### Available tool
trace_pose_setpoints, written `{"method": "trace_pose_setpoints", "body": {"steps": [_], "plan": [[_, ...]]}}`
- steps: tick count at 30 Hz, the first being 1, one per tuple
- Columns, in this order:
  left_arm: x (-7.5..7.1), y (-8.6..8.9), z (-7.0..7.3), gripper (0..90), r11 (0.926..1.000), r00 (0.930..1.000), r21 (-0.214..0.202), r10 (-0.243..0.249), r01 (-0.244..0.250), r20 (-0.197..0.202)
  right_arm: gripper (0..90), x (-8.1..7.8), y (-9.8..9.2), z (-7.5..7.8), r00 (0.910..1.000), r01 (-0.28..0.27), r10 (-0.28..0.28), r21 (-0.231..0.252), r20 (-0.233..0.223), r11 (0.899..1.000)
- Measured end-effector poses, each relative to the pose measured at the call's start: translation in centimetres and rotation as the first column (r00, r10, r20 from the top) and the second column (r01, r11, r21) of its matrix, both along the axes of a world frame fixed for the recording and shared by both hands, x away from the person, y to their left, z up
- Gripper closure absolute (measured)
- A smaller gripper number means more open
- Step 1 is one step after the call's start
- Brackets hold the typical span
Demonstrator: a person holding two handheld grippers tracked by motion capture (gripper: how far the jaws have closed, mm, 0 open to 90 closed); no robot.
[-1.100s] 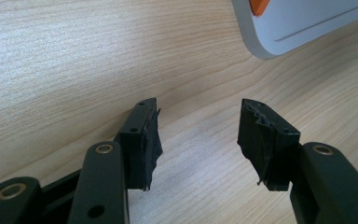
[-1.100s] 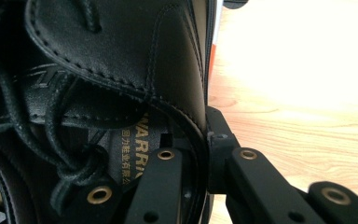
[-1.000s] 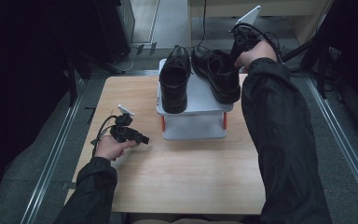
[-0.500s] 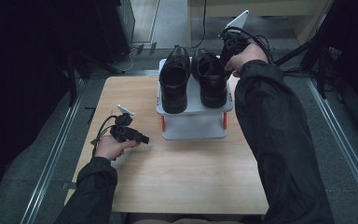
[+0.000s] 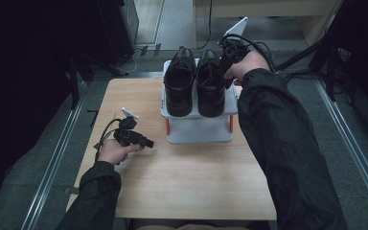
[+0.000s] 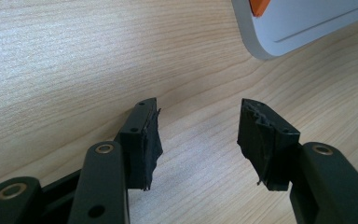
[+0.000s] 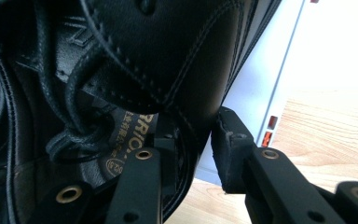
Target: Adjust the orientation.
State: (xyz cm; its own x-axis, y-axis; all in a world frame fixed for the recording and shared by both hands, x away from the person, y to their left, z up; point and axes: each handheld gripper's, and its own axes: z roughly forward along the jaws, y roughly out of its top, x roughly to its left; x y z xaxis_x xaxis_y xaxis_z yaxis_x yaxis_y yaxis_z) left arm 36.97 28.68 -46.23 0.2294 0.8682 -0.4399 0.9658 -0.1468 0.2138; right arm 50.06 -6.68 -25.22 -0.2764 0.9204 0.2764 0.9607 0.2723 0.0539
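two black shoes on the small white rack (image 5: 199,132) at the far edge of the bench (image 5: 187,182), side by side, toes toward the person, long axes running near to far. right shoe (image 5: 211,84) at the rack's right side, touching the left shoe (image 5: 179,81). right gripper (image 5: 225,67) at that shoe's far end, one jaw inside the opening, one outside the collar wall; jaws just been opening, pads no longer pressing. so release, then likely pull back, away from the rack. left gripper (image 5: 143,142) well left of the rack, low over bare wood, spread wide, holding nothing. on the insole (image 7: 126,140), gold print, partly hidden, unreadable.
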Motion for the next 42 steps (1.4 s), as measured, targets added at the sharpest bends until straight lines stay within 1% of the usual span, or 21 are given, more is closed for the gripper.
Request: {"method": "trace_pose_setpoints", "body": {"steps": [6, 9, 12, 17, 21, 22, 29, 30, 32, 35, 37, 40, 42], "plan": [[0.0, 0.0, 0.0, 48.2, 1.0000, 1.0000, -0.001, 0.004, -0.004, 0.000, 72.9, -0.3, -0.1, -0.4, 1.0000, 0.002, -0.002, 0.014, 0.009, 1.000], [0.1, -0.1, -0.1, 48.2, 1.0000, 1.0000, 0.002, 0.004, -0.004, -0.003, 72.7, -0.3, -0.4, -0.5, 0.9999, 0.006, -0.007, 0.033, 0.014, 0.999], [0.1, -0.1, -0.1, 48.2, 1.0000, 1.0000, 0.000, 0.005, -0.005, -0.002, 71.5, -0.4, -0.4, -0.5, 0.9997, 0.018, -0.019, 0.044, 0.016, 0.999], [0.1, -0.1, -0.1, 48.1, 1.0000, 1.0000, 0.002, 0.002, -0.002, -0.004, 68.1, -0.3, -0.5, -0.6, 0.9997, 0.010, -0.011, 0.055, 0.023, 0.998], [0.1, 0.0, -0.2, 47.9, 1.0000, 1.0000, 0.007, 0.003, -0.003, -0.002, 63.8, -0.2, -0.7, -0.4, 0.9982, 0.010, -0.014, 0.065, 0.058, 0.998], [0.1, 0.0, -0.1, 47.9, 1.0000, 1.0000, 0.008, 0.002, -0.002, -0.005, 63.8, -0.2, -0.8, -0.2, 0.9983, 0.014, -0.018, 0.068, 0.056, 0.998], [0.1, 0.0, -0.1, 47.7, 0.9999, 1.0000, 0.011, 0.005, -0.005, -0.003, 60.7, -0.3, -1.1, 0.0, 0.9982, -0.010, 0.005, 0.076, 0.060, 0.997], [0.1, 0.0, -0.1, 47.7, 0.9999, 1.0000, 0.011, 0.005, -0.005, -0.003, 59.9, -0.3, -1.1, 0.1, 0.9985, -0.012, 0.008, 0.074, 0.054, 0.997], [0.0, 0.0, -0.1, 47.7, 0.9999, 1.0000, 0.013, 0.004, -0.004, -0.002, 58.0, -0.4, -1.3, 0.1, 0.9979, -0.032, 0.027, 0.075, 0.059, 0.997], [0.0, 0.1, -0.2, 47.6, 0.9999, 1.0000, 0.016, -0.002, 0.002, -0.005, 57.0, -0.4, -1.5, 0.0, 0.9952, -0.075, 0.070, 0.069, 0.068, 0.995], [0.0, 0.1, -0.2, 47.6, 0.9998, 1.0000, 0.018, -0.003, 0.003, -0.005, 57.0, -0.5, -1.6, 0.2, 0.9947, -0.080, 0.075, 0.080, 0.070, 0.994], [0.0, 0.1, -0.2, 47.5, 0.9998, 1.0000, 0.019, -0.003, 0.003, -0.006, 56.0, -0.6, -2.1, 0.6, 0.9927, -0.091, 0.082, 0.100, 0.088, 0.991], [0.0, 0.1, -0.2, 47.5, 0.9998, 1.0000, 0.020, -0.003, 0.003, -0.005, 55.3, -0.8, -2.6, 1.0, 0.9910, -0.101, 0.089, 0.122, 0.101, 0.987]]}}
